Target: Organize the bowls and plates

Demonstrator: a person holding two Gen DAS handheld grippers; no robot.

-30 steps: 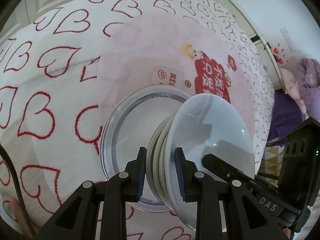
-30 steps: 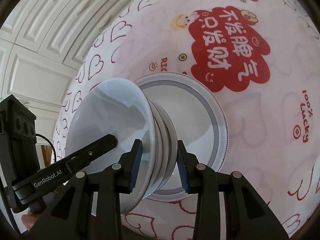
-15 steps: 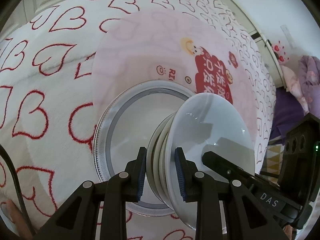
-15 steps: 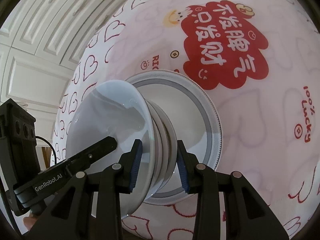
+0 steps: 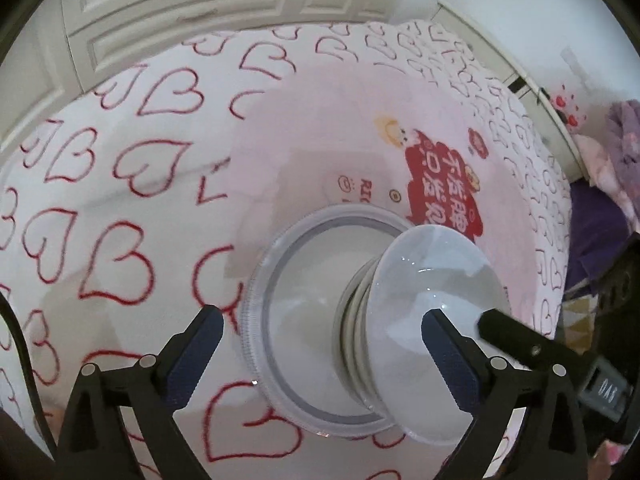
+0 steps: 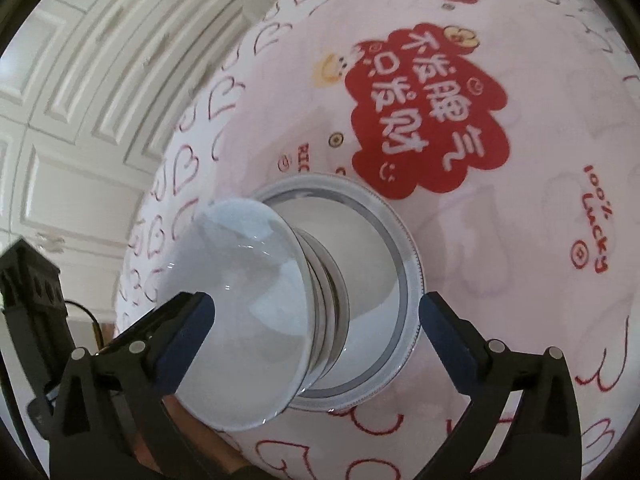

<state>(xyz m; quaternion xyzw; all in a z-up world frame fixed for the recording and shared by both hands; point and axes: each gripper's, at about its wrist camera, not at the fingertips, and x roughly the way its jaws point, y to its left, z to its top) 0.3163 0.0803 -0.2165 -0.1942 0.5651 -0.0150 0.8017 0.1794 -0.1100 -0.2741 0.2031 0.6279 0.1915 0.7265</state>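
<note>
A stack of white bowls (image 5: 436,300) stands on a white plate with a grey ring (image 5: 296,304) on the pink mat. It also shows in the right wrist view, bowls (image 6: 244,296) on the plate (image 6: 372,296). My left gripper (image 5: 320,344) is open, its jaws wide on either side of the stack, holding nothing. My right gripper (image 6: 316,328) is open too, jaws spread wide around the bowls and plate from the opposite side.
A round pink mat (image 6: 500,240) with a red cartoon patch lies on a white heart-print cloth (image 5: 100,208). White panelled cabinet doors (image 6: 80,80) stand behind. Purple bedding (image 5: 600,216) lies at the far right.
Both grippers were shut on the bowl stack; both have opened wide and let it go. The stack now rests on the plate. Both cameras have pulled back a little.
</note>
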